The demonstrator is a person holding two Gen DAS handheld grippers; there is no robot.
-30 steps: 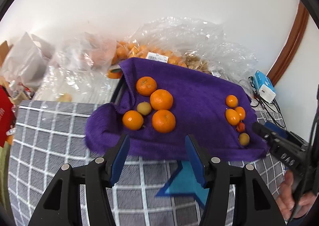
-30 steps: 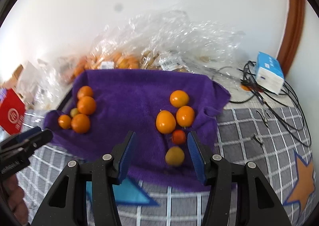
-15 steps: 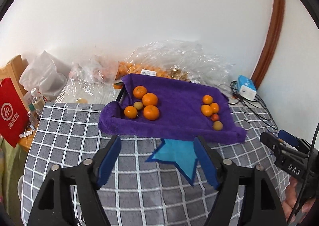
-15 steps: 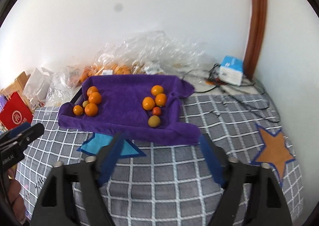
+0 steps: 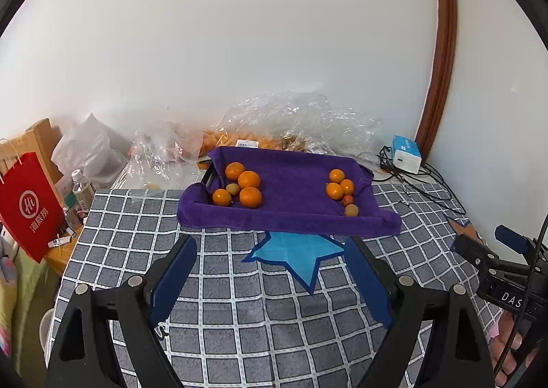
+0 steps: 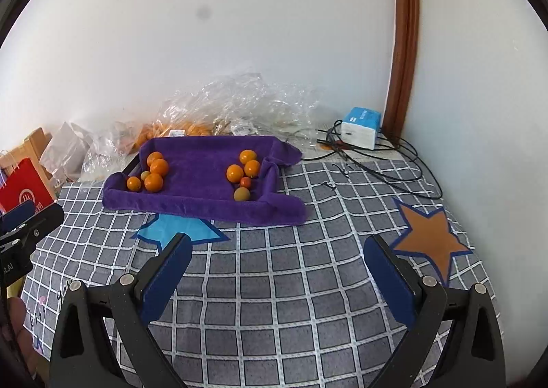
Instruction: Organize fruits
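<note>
- Now both ours hang empty over the checked surface (image 6: 291, 285) — left gripper (image 5: 270, 278) and right gripper (image 6: 277, 278), jaws opening.
- Fruits sit in two clusters on the purple towel (image 5: 294, 189): left cluster (image 5: 241, 184), right cluster (image 5: 342, 189).
- We'd approach low, taking one fruit at a time — gently.

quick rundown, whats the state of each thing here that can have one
left tool: jaws opening, nothing between them, above the checked cloth
right tool: jaws opening, empty
purple towel: spread over a tray, edges draped over the rim
left fruit group: five pieces clustered, resting on the towel
right fruit group: five pieces clustered, resting on the towel
clear plastic bags: crumpled against the wall
red paper bag: upright
</note>
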